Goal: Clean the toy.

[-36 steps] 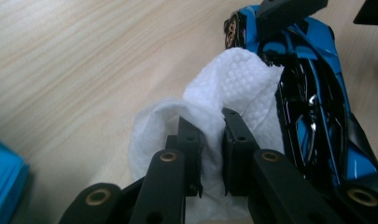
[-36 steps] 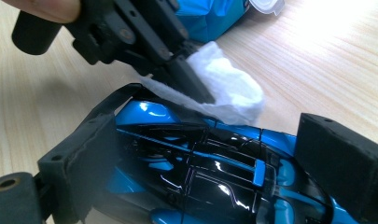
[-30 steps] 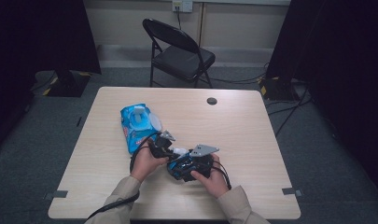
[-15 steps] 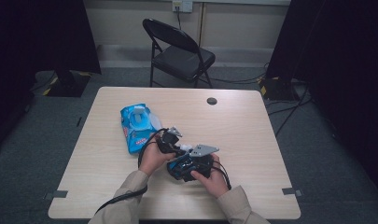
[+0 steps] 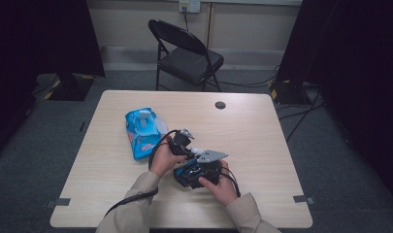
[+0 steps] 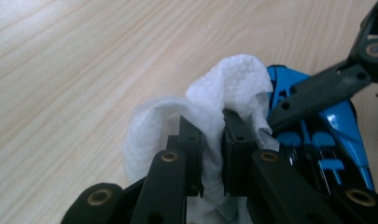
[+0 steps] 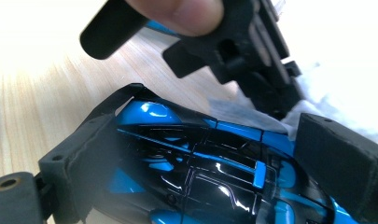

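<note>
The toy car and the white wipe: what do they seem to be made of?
Toy car: probably hard plastic with glossy blue and black finish; it shows sharp bright reflections. White wipe: likely soft nonwoven tissue, matte; it has a dimpled texture and folds loosely.

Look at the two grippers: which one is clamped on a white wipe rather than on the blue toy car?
The left gripper. Its jaws pinch the white wipe, while the right gripper has its jaws on either side of the blue toy car.
</note>
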{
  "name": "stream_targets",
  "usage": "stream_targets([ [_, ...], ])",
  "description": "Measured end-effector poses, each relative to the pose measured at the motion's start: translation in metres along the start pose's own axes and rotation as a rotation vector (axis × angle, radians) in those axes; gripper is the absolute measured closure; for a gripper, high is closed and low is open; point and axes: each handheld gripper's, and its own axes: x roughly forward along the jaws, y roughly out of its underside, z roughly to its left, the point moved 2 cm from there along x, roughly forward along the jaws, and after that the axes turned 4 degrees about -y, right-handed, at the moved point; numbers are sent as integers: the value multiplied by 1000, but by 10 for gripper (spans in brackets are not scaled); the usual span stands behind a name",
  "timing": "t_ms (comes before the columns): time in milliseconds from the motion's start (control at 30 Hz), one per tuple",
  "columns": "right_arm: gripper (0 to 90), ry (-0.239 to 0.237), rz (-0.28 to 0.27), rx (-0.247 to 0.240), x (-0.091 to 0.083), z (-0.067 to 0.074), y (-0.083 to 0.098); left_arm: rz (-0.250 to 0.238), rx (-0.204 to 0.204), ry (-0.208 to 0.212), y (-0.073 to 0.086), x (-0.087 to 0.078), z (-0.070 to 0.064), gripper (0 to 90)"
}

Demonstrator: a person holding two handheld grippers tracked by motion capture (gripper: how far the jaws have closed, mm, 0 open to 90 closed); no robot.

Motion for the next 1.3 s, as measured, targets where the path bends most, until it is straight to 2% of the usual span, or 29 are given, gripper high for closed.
stream_targets([
  [267, 66, -1, 0, 0, 0, 0, 0, 5, -5, 8, -9, 7, 1, 806],
  [367, 66, -2, 0, -1, 0, 0, 0, -35, -24, 12, -12, 12, 2, 806],
  [467, 67, -1, 0, -2, 0, 0, 0, -35, -38, 19, -16, 17, 2, 806],
  [600, 67, -1, 0, -3, 0, 0, 0, -72, -84, 46, -19, 22, 5, 804],
  [767, 66, -4, 0, -3, 0, 0, 0, -86, -83, 37, -20, 23, 6, 800],
  [800, 67, -4, 0, -3, 0, 0, 0, -104, -86, 30, -21, 23, 6, 799],
  [967, 67, -5, 0, -4, 0, 0, 0, -110, -83, 11, -21, 11, 10, 797],
  [1200, 67, -4, 0, -5, 0, 0, 0, -129, -69, -2, -14, -23, 13, 798],
  [1300, 67, -4, 0, -5, 0, 1, 0, -126, -57, -30, -7, -38, 11, 797],
])
